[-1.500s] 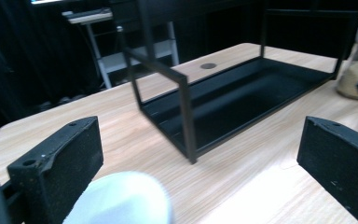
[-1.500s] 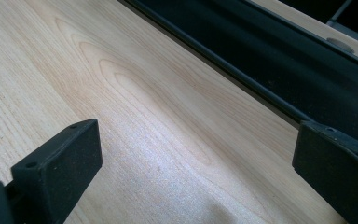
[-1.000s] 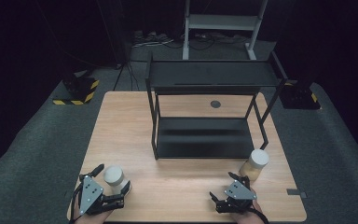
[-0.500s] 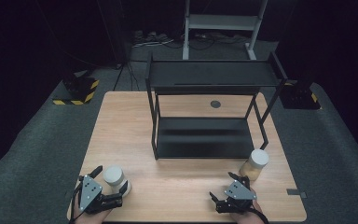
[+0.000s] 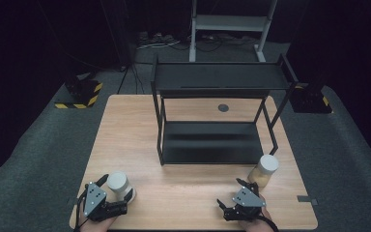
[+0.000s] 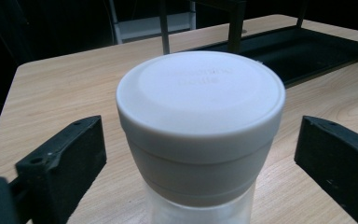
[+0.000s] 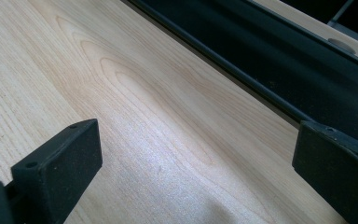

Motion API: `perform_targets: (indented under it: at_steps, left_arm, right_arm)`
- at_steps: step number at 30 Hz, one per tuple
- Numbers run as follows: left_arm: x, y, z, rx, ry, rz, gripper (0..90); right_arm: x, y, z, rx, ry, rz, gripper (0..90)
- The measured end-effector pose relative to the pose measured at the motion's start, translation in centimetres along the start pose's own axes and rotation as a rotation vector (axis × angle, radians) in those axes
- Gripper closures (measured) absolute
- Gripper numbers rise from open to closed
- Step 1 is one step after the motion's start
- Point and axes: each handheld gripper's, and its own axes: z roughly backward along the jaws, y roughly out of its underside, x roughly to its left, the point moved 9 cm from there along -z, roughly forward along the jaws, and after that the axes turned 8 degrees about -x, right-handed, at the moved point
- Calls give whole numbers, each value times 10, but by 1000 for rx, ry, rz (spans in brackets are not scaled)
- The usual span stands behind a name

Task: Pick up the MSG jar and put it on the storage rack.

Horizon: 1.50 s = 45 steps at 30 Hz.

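At the bottom left of the high view, the left gripper [image 5: 110,198] sits at the near edge of the table [image 5: 125,130], held by a hand that comes in from the bottom of the frame. Its jaws are spread wide on either side of a jar [image 5: 119,186] with a white lid. In the left gripper view the jar [image 6: 200,135] stands upright in the centre of the frame, between the two black jaws, with a gap of bare wood showing on each side, so neither jaw touches it. Below the lid its body looks clear or frosted.

At the bottom right of the high view, the right gripper [image 5: 234,195] also rests near the table's near edge. In the right gripper view its jaws stand wide apart over bare table [image 7: 121,93], with nothing between them.

Just beyond the right gripper in the high view, toward the right of the frame, a second jar [image 5: 264,170] stands upright; it has a white lid and tan contents.

Farther back, at the centre of the frame, a black two-tier rack [image 5: 212,140] stands on the table. Its lower shelf [image 7: 279,60] crosses the upper right of the right gripper view. Behind the rack, a small dark disc [image 5: 223,108] lies in the tabletop.
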Motion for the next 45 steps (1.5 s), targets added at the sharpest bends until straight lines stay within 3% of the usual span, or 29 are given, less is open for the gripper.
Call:
perform_targets:
  at_steps: [4,8,19,33,45]
  left_arm:
    - [2,4,2,-16,10,14,107]
    - [1,4,3,-25,8,-1,157]
    - [5,6,6,-22,16,2,338]
    - [5,3,5,-10,14,18,345]
    - [-1,-9,3,-60,27,35,346]
  right_arm:
    - [1,-1,-1,7,2,4,4]
    - [1,-1,-1,8,3,5,4]
    - [0,0,0,6,4,-5,4]
    - [0,0,-1,7,3,-5,4]
    - [0,0,-1,7,2,-5,4]
